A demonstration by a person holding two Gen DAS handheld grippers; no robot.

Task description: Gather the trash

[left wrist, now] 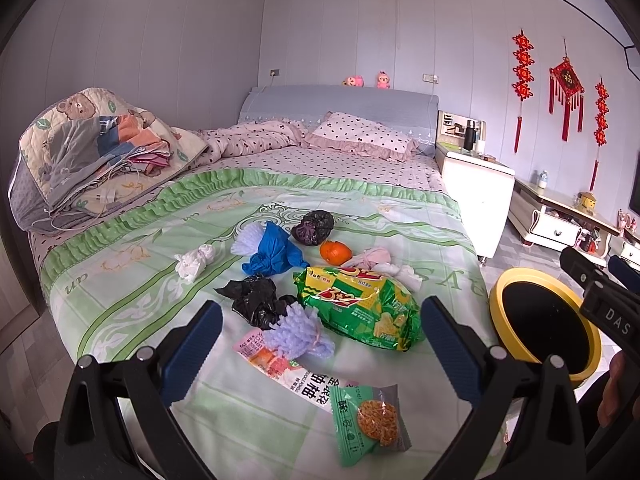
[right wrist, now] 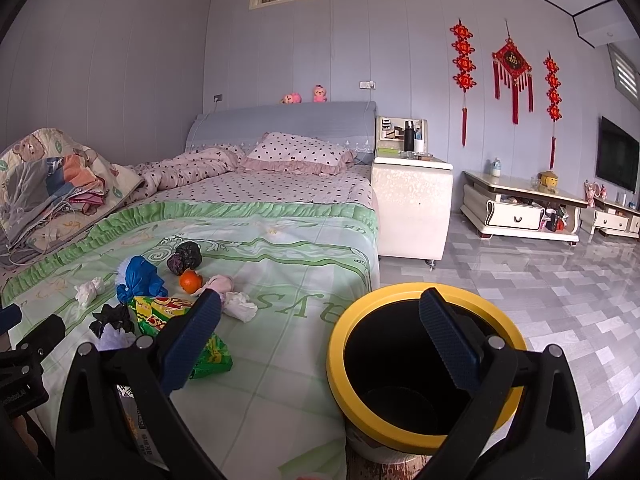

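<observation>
Both claws I run stand wide apart, empty. Left wrist: my left claw (left wrist: 320,332) hovers over the bed (left wrist: 132,280); green snack bag (left wrist: 360,308) at 12 o'clock, bin (left wrist: 546,332) at 3. Right wrist: right claw (right wrist: 320,332) above the bin (right wrist: 416,360); bag (right wrist: 180,320) at 9.

Glossy plastic snack wrapper (left wrist: 360,308), cloth bedspread (left wrist: 408,216)

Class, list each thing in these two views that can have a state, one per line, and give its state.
left gripper: open, jaws wide, holding nothing
right gripper: open, holding nothing
yellow-rimmed bin: upright, open top, looks empty
green biscuit bag: lying flat on the bed
blue bag: knotted shut
black bag: crumpled
orange: whole, unpeeled
white tissue: crumpled
table drawer: closed
</observation>
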